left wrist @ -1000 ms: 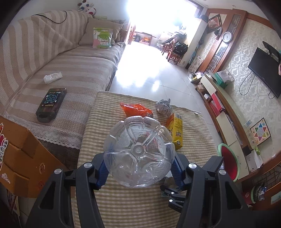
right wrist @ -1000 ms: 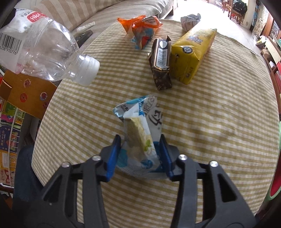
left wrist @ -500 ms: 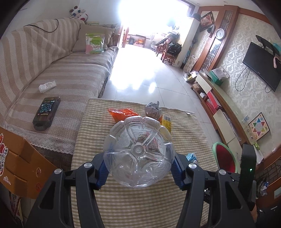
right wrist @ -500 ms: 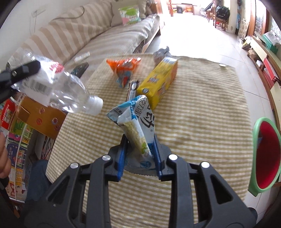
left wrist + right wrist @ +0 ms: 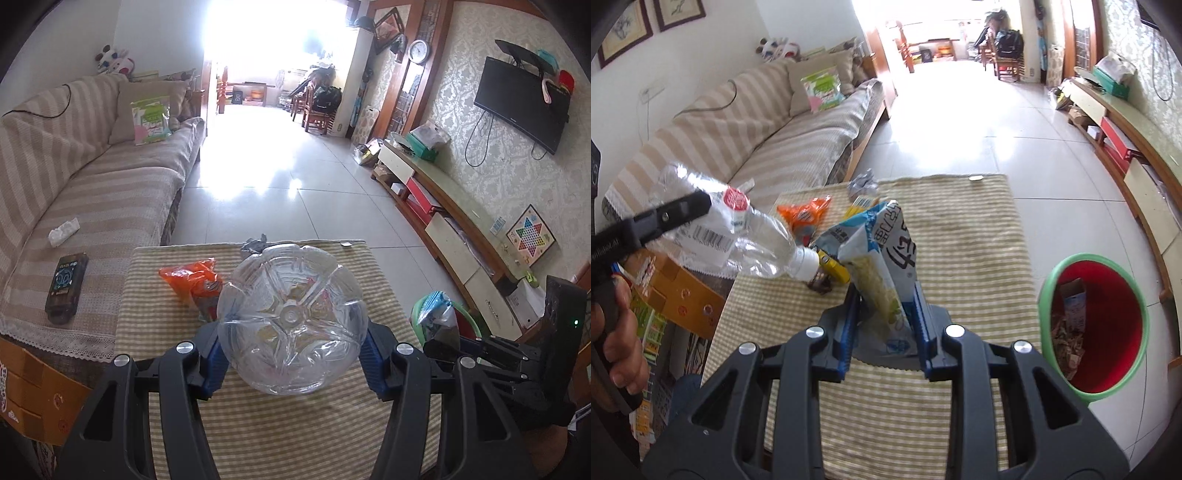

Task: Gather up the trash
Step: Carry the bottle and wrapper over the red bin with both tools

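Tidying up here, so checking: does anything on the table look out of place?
Yes: litter lies loose on the table: an orange wrapper, a crumpled foil ball and a yellow carton, while the bin stands alongside.

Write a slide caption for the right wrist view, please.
Right gripper holds a snack wrapper above the checked table, beside the red bin.
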Tool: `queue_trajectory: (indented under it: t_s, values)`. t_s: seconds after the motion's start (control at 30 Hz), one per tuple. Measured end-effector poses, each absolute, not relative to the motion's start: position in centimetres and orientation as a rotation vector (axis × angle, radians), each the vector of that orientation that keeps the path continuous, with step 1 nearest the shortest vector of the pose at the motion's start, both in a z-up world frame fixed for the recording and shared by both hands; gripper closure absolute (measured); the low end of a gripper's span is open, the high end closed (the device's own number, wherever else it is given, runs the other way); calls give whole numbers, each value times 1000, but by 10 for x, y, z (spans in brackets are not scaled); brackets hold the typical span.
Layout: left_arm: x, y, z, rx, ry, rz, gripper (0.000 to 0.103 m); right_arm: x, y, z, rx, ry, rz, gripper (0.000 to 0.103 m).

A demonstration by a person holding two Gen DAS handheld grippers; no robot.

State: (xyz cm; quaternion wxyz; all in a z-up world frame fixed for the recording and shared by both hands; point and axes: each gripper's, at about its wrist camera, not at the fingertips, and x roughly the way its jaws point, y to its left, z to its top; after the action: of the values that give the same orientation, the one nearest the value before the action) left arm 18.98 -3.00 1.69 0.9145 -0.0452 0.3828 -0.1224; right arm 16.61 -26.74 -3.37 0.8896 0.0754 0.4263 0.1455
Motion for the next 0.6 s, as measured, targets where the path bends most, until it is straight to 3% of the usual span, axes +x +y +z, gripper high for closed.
queue_trajectory:
  t_s: [0.6]
  values:
    - [218,-183,18,38,824,-432,47,163,-421,-27,327,808,107,75]
